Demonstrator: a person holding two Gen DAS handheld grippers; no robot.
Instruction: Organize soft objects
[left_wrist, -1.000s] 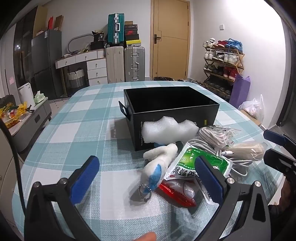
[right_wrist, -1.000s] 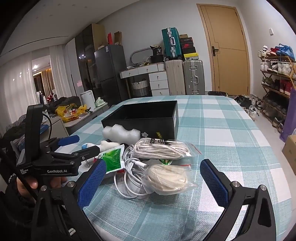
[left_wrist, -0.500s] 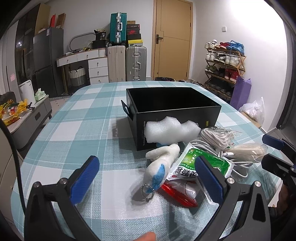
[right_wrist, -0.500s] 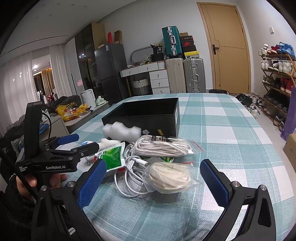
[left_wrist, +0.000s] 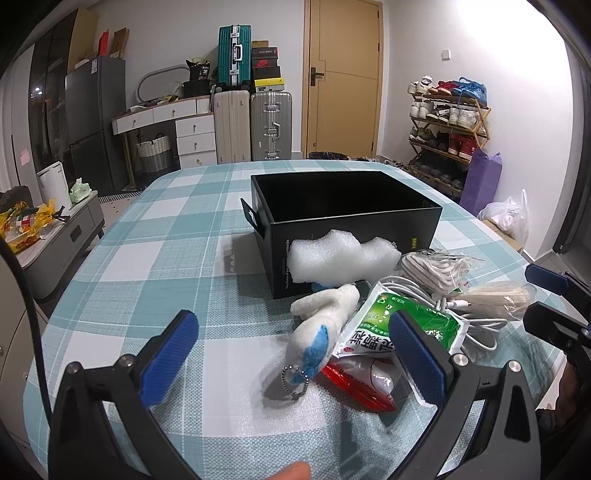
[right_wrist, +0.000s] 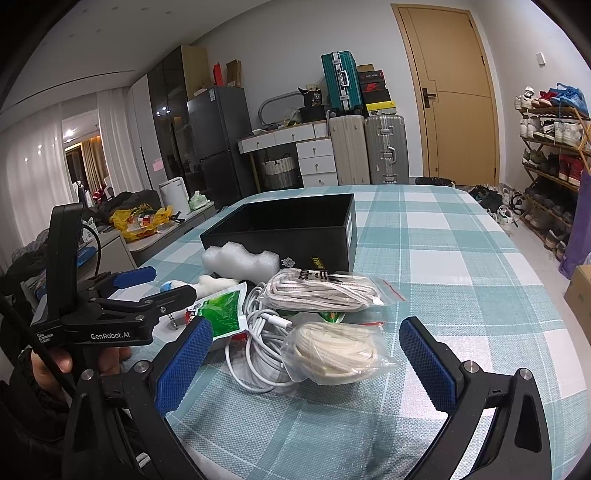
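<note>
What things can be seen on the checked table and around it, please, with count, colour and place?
Open rectangular cardboard box: 1, black, table centre.
Foam wrap piece: 1, white, against the box front.
Plush toy with ball chain: 1, white and blue, before the foam.
Green printed sachet: 1, green and white, right of toy.
Bagged cords: 2, cream, beside the sachet.
Charging cable: 1, white, under the bags.
Suitcases: 3, teal, beige, silver, far wall.
Left gripper: 1, black with blue pads, open.
Right gripper: 1, same, open.
</note>
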